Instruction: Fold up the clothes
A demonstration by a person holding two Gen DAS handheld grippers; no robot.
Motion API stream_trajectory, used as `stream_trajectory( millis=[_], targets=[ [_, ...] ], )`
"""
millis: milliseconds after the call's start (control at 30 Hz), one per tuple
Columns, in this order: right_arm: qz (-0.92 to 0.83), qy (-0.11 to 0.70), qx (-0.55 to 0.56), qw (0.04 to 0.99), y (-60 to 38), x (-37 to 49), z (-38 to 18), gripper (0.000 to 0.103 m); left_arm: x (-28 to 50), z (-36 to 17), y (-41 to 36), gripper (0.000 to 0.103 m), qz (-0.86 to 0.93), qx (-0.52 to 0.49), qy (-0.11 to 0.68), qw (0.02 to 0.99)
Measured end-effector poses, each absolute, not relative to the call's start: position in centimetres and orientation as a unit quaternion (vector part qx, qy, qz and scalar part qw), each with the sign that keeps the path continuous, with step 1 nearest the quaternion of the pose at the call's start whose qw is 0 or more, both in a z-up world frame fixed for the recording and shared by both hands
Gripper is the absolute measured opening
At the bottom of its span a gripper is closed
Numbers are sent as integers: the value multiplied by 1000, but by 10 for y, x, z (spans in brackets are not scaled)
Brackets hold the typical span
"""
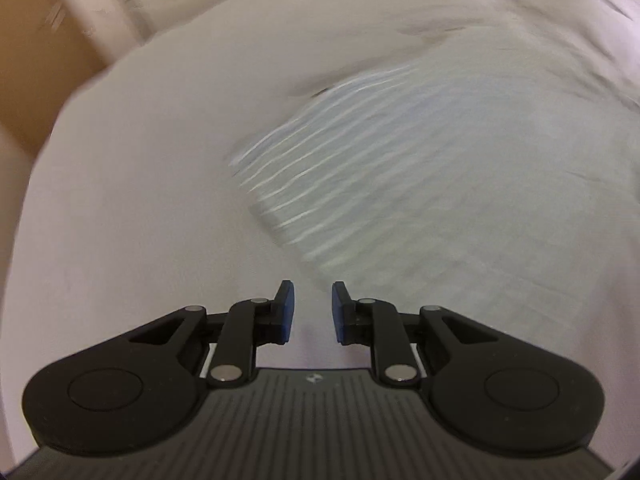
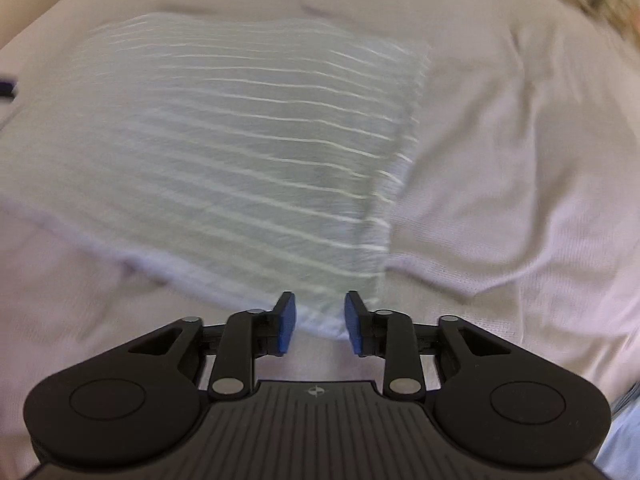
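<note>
Looking along the left gripper (image 1: 312, 306), the striped garment (image 1: 360, 184) lies flat as a blurred, squarish shape on the white bed cover (image 1: 132, 184), away from the cover's left edge, while the jaws stand partly spread over bare cover, holding nothing and clear of the cloth. In the right wrist view the same garment (image 2: 224, 152) shows a neat rectangle, which fits either a finished fold or one awaiting another; it looks thin, light and limp, best pinched at a corner or hem. The right gripper (image 2: 318, 322) hovers at its near right corner, jaws partly spread and empty.
</note>
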State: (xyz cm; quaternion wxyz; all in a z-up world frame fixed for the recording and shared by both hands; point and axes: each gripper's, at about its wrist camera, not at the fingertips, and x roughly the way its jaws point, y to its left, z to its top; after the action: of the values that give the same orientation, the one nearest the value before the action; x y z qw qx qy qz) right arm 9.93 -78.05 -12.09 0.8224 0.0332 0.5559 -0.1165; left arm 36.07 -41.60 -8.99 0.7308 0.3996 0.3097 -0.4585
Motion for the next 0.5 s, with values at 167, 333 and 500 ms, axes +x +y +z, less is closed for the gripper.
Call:
stream_trajectory(
  millis=[167,333,500],
  targets=[
    [-46,553,-61,830,-719,102,-121,40,266,-87,-418,30,-535,482,208,662],
    [11,537,-183,823,-673,120,-148,49,222,-123,-423,33,-538,559,135,617],
    [25,526,-251,812,-660,126,-158,52,208,-132,-416,35,-535,595,92,593]
  ],
)
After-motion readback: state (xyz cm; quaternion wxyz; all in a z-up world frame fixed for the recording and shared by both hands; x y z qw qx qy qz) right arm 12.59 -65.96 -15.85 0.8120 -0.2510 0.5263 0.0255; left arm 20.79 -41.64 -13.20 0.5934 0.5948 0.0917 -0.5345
